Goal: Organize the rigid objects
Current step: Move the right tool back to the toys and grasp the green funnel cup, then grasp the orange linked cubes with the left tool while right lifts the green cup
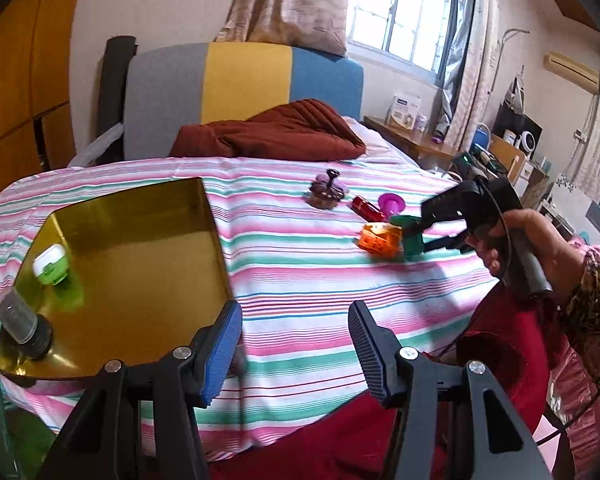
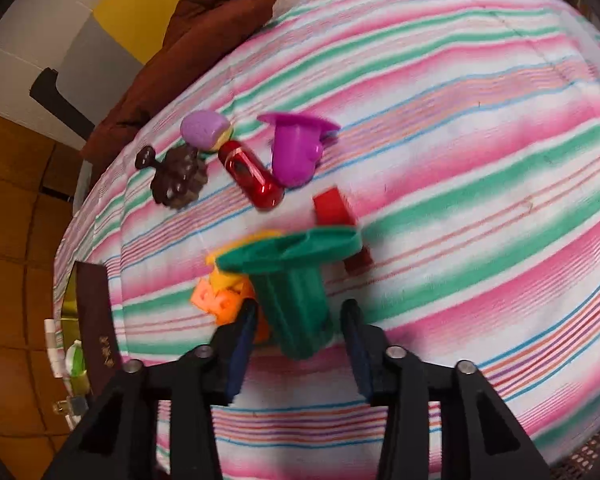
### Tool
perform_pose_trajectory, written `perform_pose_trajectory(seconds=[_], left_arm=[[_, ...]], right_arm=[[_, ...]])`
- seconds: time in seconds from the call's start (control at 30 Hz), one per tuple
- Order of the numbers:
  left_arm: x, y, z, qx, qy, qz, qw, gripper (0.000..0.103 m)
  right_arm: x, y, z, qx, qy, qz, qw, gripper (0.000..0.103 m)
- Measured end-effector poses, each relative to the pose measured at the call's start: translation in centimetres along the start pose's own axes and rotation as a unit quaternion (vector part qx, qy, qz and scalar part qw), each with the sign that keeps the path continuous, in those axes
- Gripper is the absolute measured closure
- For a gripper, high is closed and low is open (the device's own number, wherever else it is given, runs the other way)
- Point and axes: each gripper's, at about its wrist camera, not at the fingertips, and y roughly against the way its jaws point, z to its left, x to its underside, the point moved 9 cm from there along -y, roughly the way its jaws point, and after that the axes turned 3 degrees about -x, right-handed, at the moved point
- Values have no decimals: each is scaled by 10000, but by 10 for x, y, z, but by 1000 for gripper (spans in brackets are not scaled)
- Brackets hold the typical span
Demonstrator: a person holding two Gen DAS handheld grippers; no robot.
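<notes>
Reaching for the green toy point(image 2: 296, 292) on the striped bed point(image 2: 460, 160).
My right tongs point(image 2: 300, 336) sit apart around its hard, light stem; I'd pinch there. My left tongs point(image 1: 296, 344) hang apart, empty.

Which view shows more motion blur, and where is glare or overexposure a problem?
Right wrist view: heavier blur, smearing the green toy, the orange block and the striped cloth. Left wrist view: mostly sharp, with slight blur on the right gripper; the window is blown out and the gold tray mirrors its contents. Both show fisheye bending.
</notes>
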Motion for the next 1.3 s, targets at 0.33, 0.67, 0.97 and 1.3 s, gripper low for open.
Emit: perform_pose_trajectory(seconds=[0.33,0.67,0.97,1.3], left_arm=[[-14,-15,-29,73,-270,106,9996,47],[-36,-81,-79,208,-507,650,9964,41],[-37,-170,-108,225,-542,1373,9888,34],[-47,-221,-123,106,-952,1367,9860,19]], right_arm=[[-13,-15,7,-411,117,-164,9989,72],[-18,3,23,-1084,185,-581,9922,73],[-32,14,7,-1035,-96,-907,9904,73],[-34,13,8,-1058,-81,-904,9902,73]])
